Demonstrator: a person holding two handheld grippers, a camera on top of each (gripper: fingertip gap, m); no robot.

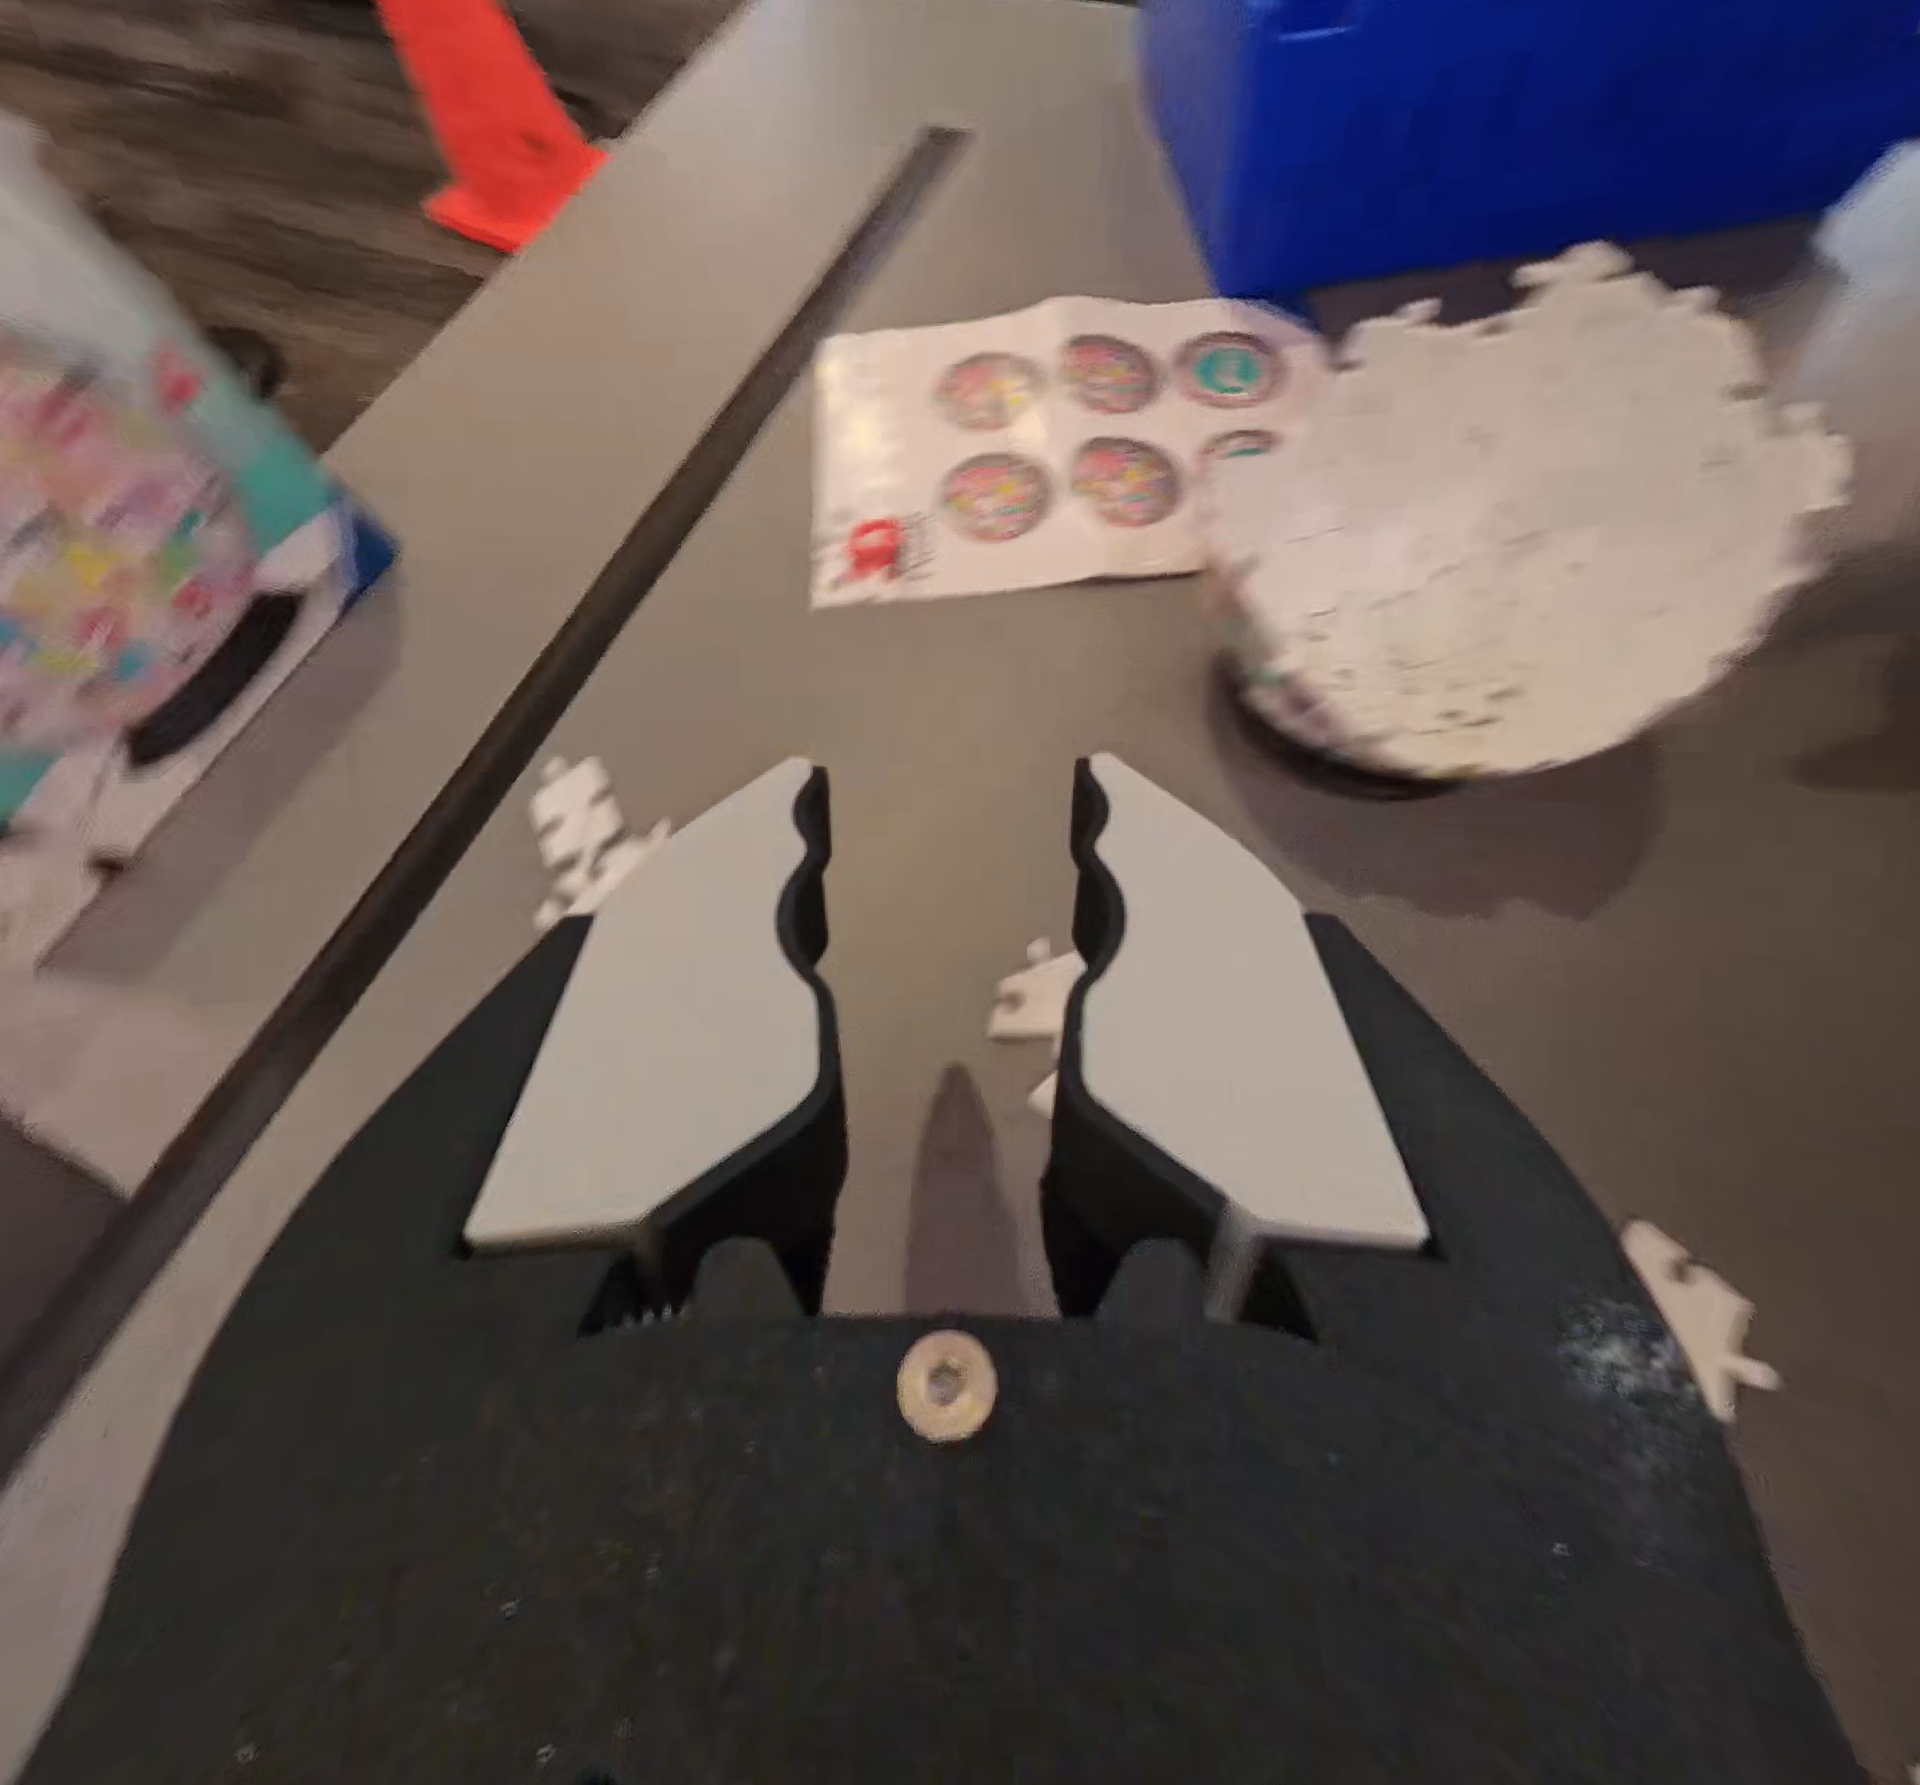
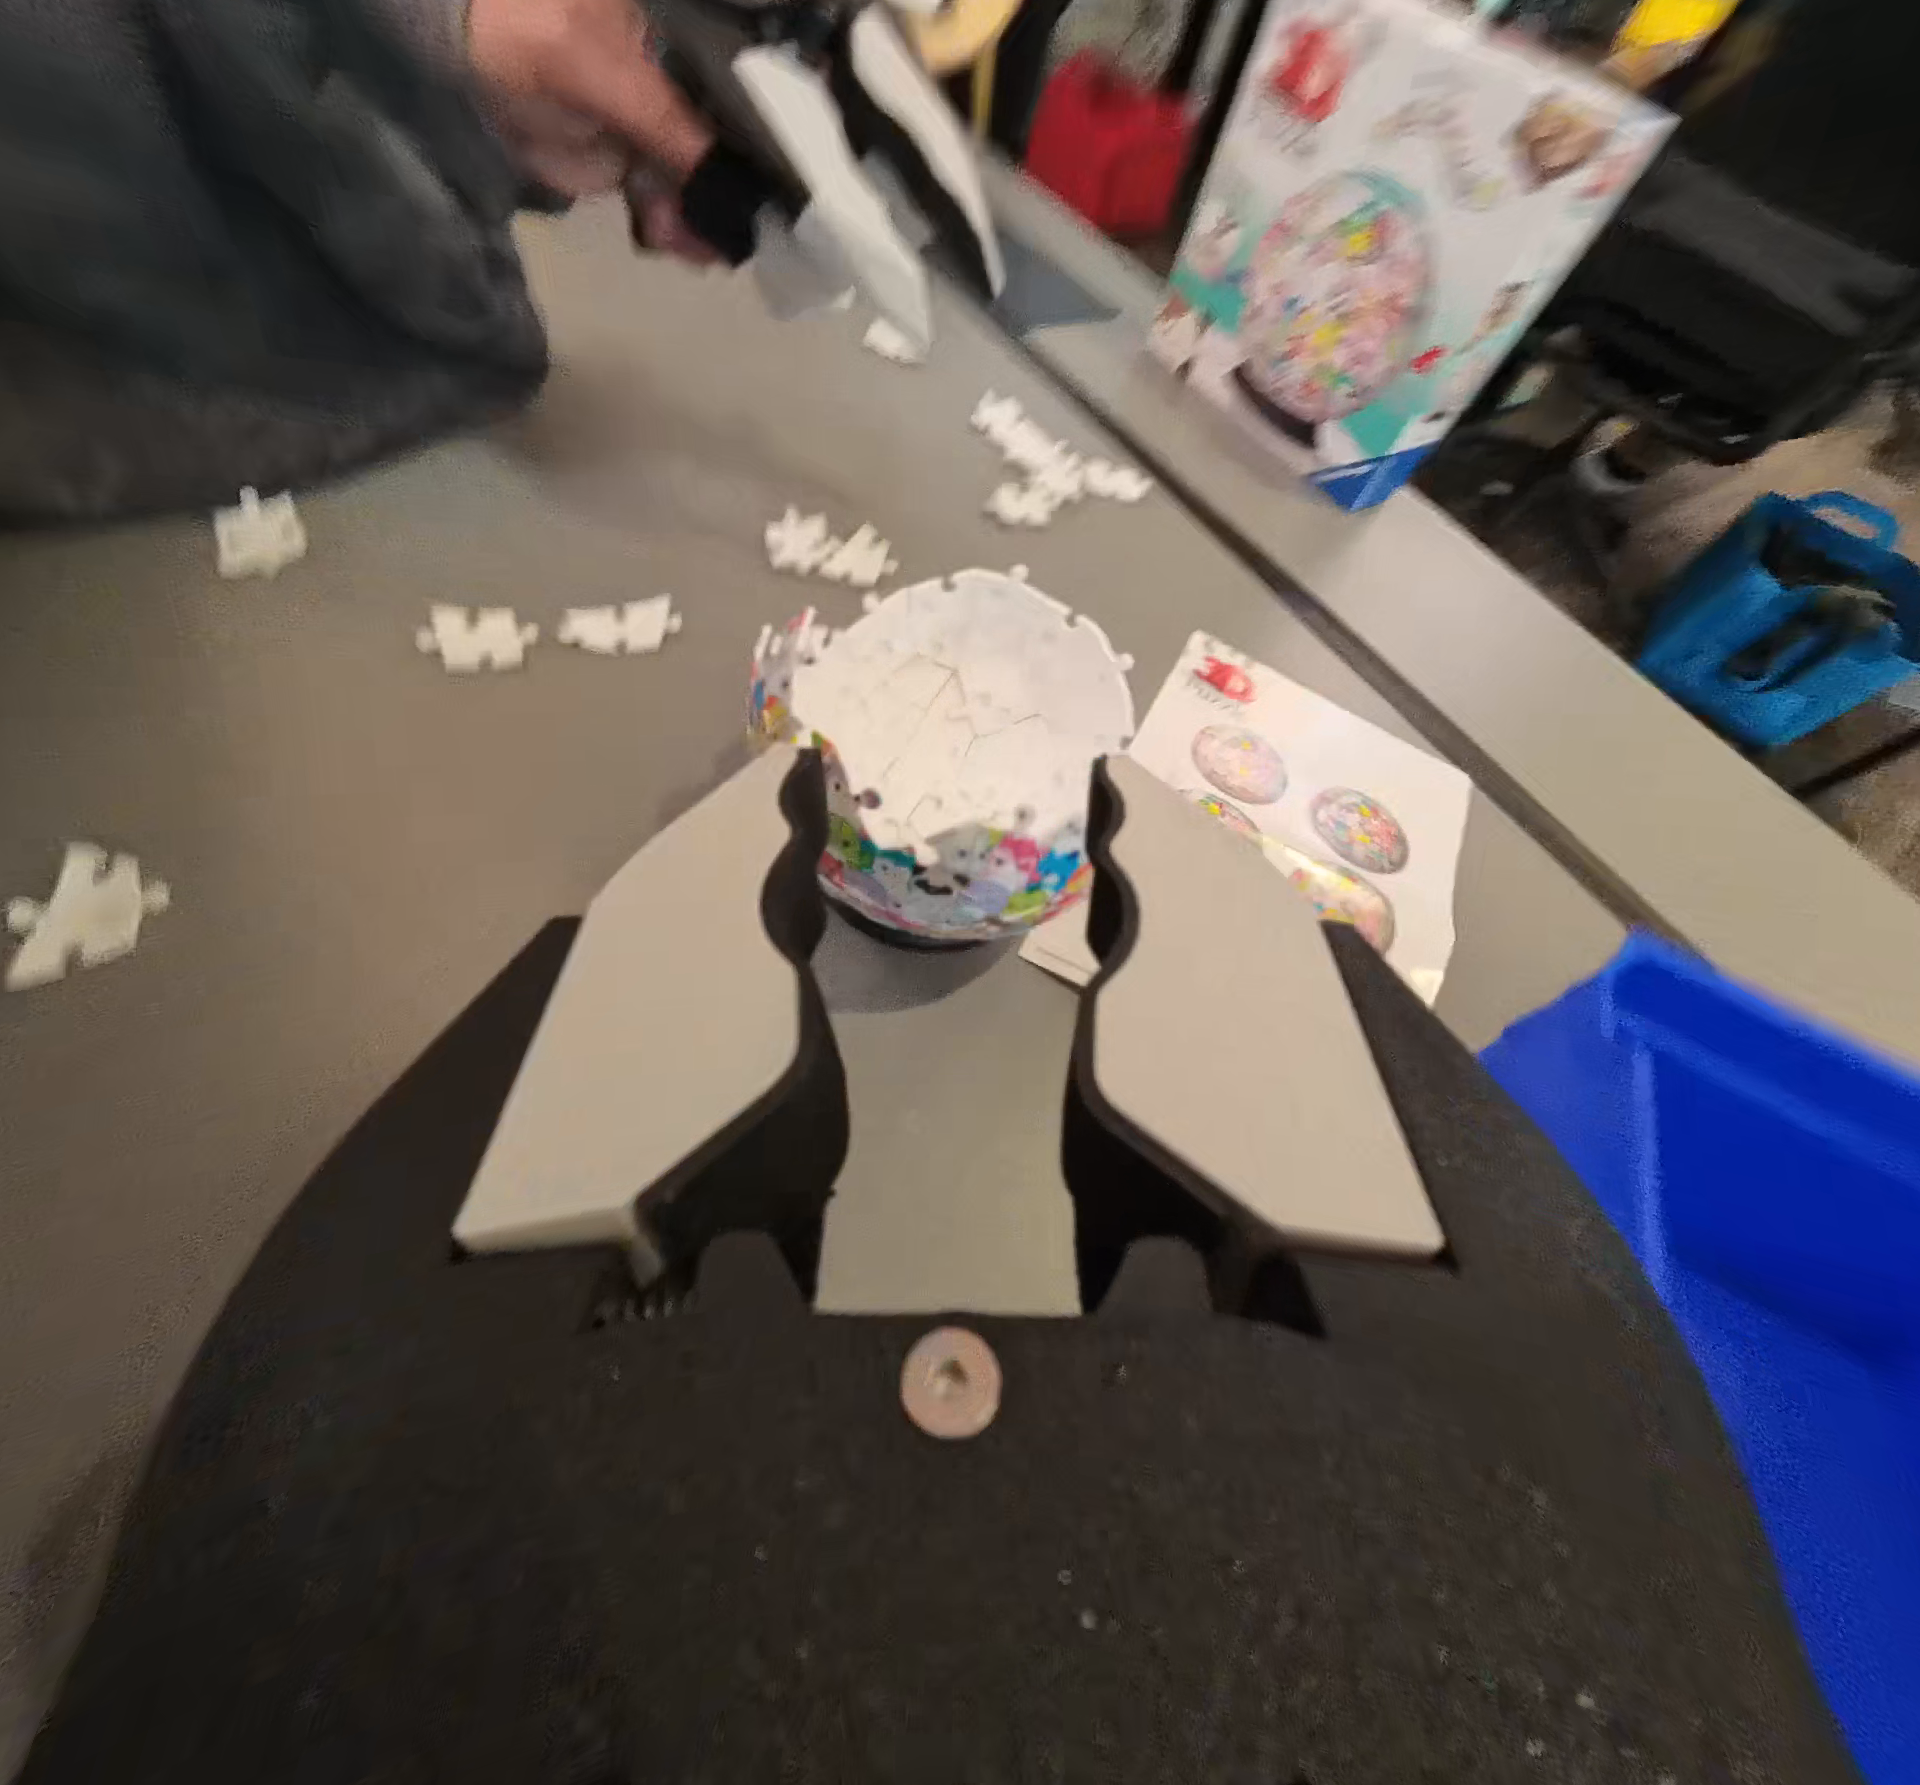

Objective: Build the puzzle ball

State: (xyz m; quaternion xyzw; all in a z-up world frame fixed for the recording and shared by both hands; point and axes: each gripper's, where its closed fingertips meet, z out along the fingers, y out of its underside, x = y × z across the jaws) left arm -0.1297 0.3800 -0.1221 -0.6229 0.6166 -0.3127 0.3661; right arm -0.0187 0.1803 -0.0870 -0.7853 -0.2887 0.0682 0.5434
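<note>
The half-built puzzle ball is an open bowl, white inside and colourful outside, on a dark stand on the grey table. My right gripper is open and empty, with the ball just beyond its fingertips. My left gripper is open and empty over bare table, and the ball lies ahead to its right. It also shows far off in the right wrist view, held by a hand. Loose white pieces lie around.
A printed instruction sheet lies beside the ball. A blue bin stands behind it. The puzzle box stands past a dark seam in the table. An orange cone is on the floor. Tip to tip, the grippers are about 25 cm apart. To reach the dark seam in a straight line is about 20 cm for my left fingers, about 35 cm for my right.
</note>
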